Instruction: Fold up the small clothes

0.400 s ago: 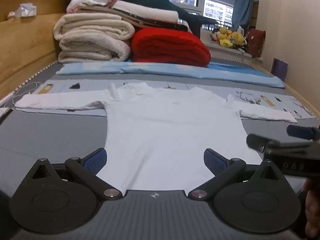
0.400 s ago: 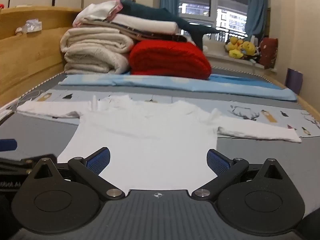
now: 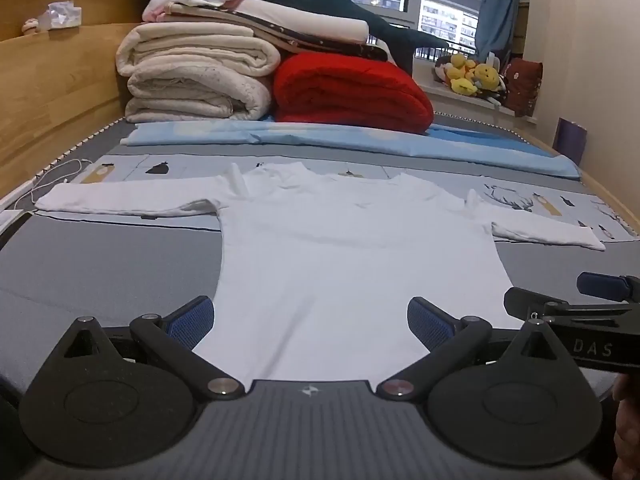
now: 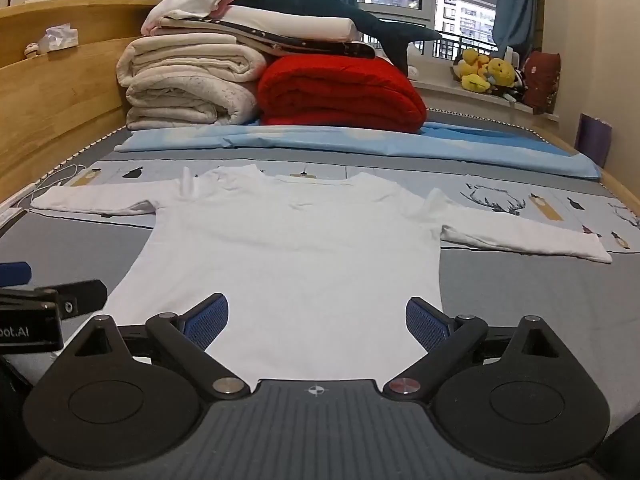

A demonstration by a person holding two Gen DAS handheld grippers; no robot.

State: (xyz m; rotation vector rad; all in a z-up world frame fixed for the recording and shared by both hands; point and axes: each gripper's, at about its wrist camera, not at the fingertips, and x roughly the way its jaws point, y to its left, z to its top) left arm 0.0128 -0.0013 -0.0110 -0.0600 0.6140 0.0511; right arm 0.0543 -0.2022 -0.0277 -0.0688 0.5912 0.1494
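A small white long-sleeved shirt (image 3: 344, 248) lies flat on the bed, sleeves spread to both sides, hem toward me. It also shows in the right wrist view (image 4: 304, 248). My left gripper (image 3: 310, 318) is open and empty, fingers wide apart just above the hem near its left corner. My right gripper (image 4: 316, 318) is open and empty over the hem further right. The right gripper's fingers also show at the right edge of the left wrist view (image 3: 576, 300).
Cream blankets (image 3: 192, 76), a red blanket (image 3: 348, 92) and more bedding are stacked at the far end. A blue sheet (image 3: 360, 140) lies across the bed behind the shirt. A wooden bed frame (image 3: 48, 92) runs along the left. A white cable (image 3: 60, 174) lies at the far left.
Both grippers have stayed open and almost in place; the views have shifted only slightly. The shirt has not moved.
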